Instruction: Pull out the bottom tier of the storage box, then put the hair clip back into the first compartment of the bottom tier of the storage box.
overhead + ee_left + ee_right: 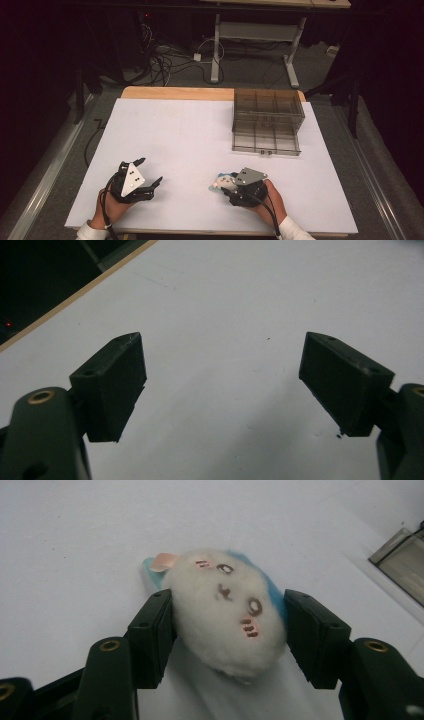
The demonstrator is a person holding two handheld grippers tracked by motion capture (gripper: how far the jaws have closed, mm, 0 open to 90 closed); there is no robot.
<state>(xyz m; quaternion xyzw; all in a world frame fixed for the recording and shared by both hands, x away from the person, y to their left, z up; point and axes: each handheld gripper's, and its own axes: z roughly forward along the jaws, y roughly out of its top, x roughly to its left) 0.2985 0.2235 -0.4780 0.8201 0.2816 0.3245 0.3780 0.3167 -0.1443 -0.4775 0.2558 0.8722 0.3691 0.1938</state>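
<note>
White and blue, the plush toy (225, 612) sits near the front edge of the table (175, 130), pinched between both jaws of the right gripper (227, 635). Its face carries stitched marks, no readable writing. Left gripper (222, 385) is spread wide over bare surface. Clear drawer box (267, 122) stands well apart at the far right.
</note>
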